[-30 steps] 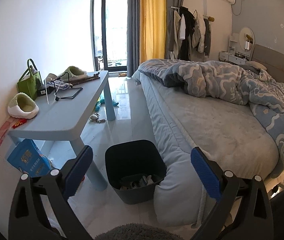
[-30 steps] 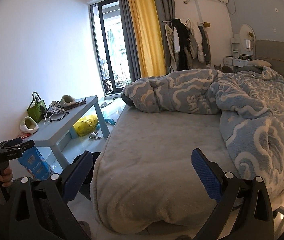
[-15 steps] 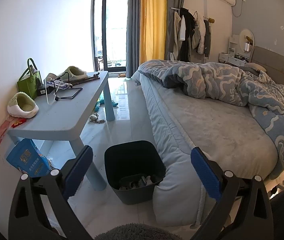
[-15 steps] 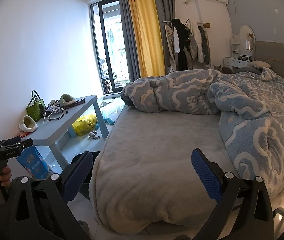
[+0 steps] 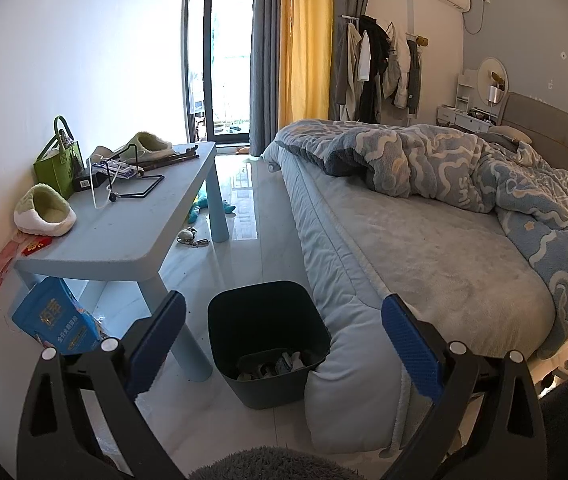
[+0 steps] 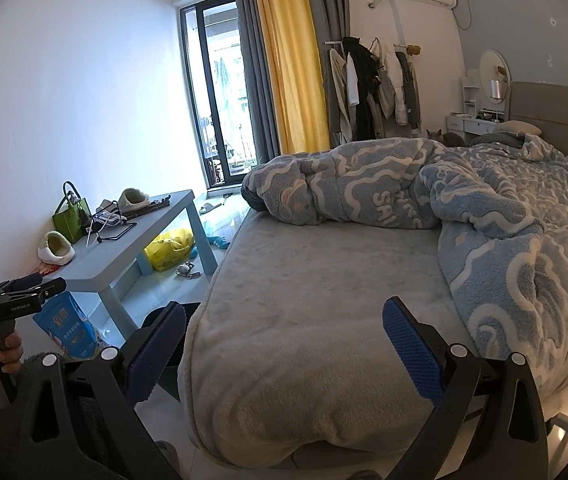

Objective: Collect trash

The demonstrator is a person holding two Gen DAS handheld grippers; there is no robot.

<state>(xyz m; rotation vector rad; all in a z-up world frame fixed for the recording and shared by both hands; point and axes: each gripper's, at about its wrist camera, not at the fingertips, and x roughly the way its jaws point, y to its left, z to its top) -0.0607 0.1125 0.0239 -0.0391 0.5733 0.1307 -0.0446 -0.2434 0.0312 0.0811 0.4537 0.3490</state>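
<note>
A dark trash bin [image 5: 268,340] stands on the floor between the light blue table [image 5: 124,232] and the bed [image 5: 424,248], with some trash in its bottom. My left gripper [image 5: 282,344] is open and empty, held above and in front of the bin. My right gripper [image 6: 284,344] is open and empty over the foot of the bed [image 6: 304,300]. The left gripper [image 6: 24,284] also shows at the left edge of the right wrist view, held in a hand. A blue packet [image 5: 56,320] leans under the table, and small items [image 5: 192,236] lie on the floor.
On the table are two green slippers [image 5: 46,212], a green bag [image 5: 58,160], a wire stand and small items. A yellow bag [image 6: 168,248] lies under the table. A crumpled blue quilt [image 6: 464,208] covers the bed. A clothes rack, curtains and a balcony door stand at the back.
Both views have shifted only slightly; the left wrist view has drifted a little back and up. Both grippers stay open and empty.
</note>
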